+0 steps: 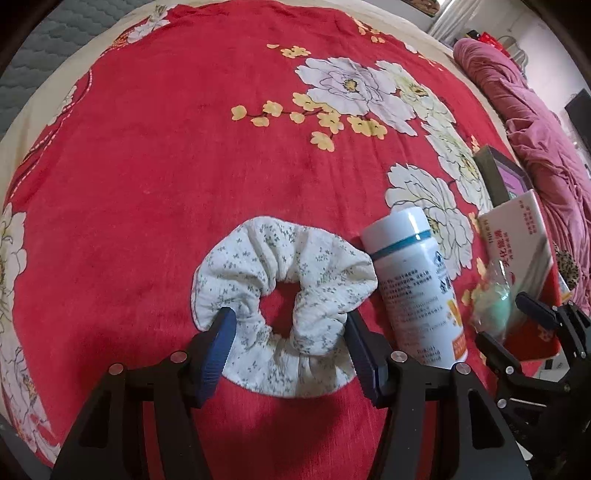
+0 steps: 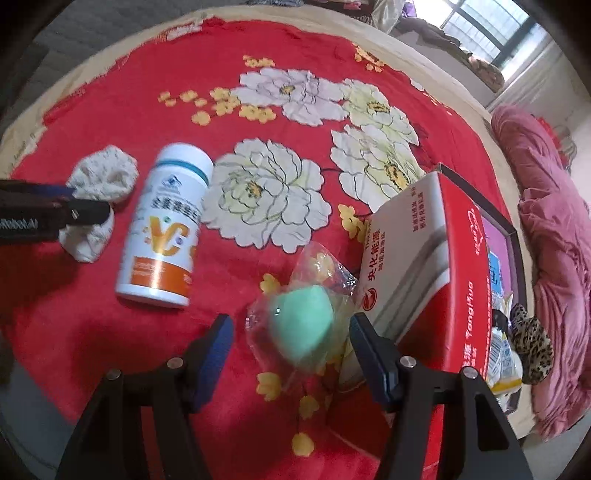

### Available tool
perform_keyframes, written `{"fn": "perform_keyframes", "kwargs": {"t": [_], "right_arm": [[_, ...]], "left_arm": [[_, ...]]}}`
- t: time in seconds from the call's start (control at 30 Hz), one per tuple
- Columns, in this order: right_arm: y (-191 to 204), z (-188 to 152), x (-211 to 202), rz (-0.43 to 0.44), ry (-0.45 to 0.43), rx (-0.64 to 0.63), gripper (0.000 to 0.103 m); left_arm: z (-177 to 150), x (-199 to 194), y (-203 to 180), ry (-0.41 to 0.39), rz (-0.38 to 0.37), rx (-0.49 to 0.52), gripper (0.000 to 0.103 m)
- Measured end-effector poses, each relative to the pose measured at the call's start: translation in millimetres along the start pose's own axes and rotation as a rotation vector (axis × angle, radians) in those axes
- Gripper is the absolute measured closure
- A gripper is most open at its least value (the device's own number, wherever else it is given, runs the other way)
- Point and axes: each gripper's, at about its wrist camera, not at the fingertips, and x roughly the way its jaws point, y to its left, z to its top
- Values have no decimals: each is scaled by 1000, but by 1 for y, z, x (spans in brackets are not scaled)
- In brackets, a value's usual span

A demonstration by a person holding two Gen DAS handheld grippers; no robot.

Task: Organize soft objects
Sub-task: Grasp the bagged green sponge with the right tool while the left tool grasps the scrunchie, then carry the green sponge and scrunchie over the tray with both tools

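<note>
Daylight enters from a window [image 2: 491, 33] at upper right; fisheye bending with dark corners; right view motion-blurred.

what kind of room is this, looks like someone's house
Most likely a bedroom in a home. The things lie on a bed spread with a red floral blanket, a bunched pink quilt sits along its right edge, and a window lights the far corner.

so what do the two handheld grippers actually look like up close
Both match: the left gripper and right gripper have black angular plastic arms with silver round screw heads, and ribbed blue pads on the inner finger faces. In the right wrist view, the left gripper's body carries white lettering. No cables or sleeves visible.
</note>
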Motion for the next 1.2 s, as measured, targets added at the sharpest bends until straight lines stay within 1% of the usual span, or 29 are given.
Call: {"fn": "perform_keyframes", "kwargs": {"t": [0.13, 0.27, 0.3, 0.37, 0.4, 0.43, 0.47, 0.5, 0.53, 0.63, 0.77, 0.83, 0.93, 1.07, 1.13, 1.2], "right_arm": [[5, 3, 11, -65, 15, -47, 38], [11, 6, 19, -114, 21, -94, 39], [12, 7, 20, -128, 21, -104, 41], [15, 9, 25, -164, 27, -138, 48], [16, 9, 26, -167, 26, -150, 50], [18, 10, 28, -167, 25, -160, 55], [19, 11, 29, -159, 26, -163, 56], [18, 11, 29, -154, 26, -160, 57], [17, 11, 28, -145, 19, -149, 57], [7, 12, 14, -66, -22, -78, 59], [-9, 16, -17, 56, -98, 11, 59], [-22, 17, -34, 110, -134, 71, 59], [-49, 16, -65, 190, -212, 172, 58], [-93, 8, -96, 218, -287, 291, 59], [-119, -1, -111, 205, -325, 355, 59], [-144, -11, -121, 190, -350, 410, 58]], "left_arm": [[3, 9, -5, -9, 23, 28, 41], [8, 16, -5, -10, 30, 14, 42], [9, 17, -4, -11, 32, 11, 43], [11, 21, -4, -10, 43, 9, 46], [11, 21, -4, -13, 47, 11, 49], [12, 21, -5, -16, 57, 15, 55], [12, 20, -5, -17, 63, 19, 58], [12, 19, -5, -20, 64, 17, 65], [13, 17, -4, -25, 57, 16, 75], [16, 9, -3, -28, 45, 18, 86], [18, -4, -6, -41, 23, 15, 91], [21, -18, -11, -71, 8, 12, 92], [25, -47, -32, -126, -34, 46, 92], [31, -88, -77, -192, -119, 117, 92], [37, -105, -106, -221, -155, 161, 92], [41, -117, -137, -232, -204, 202, 92]]}}
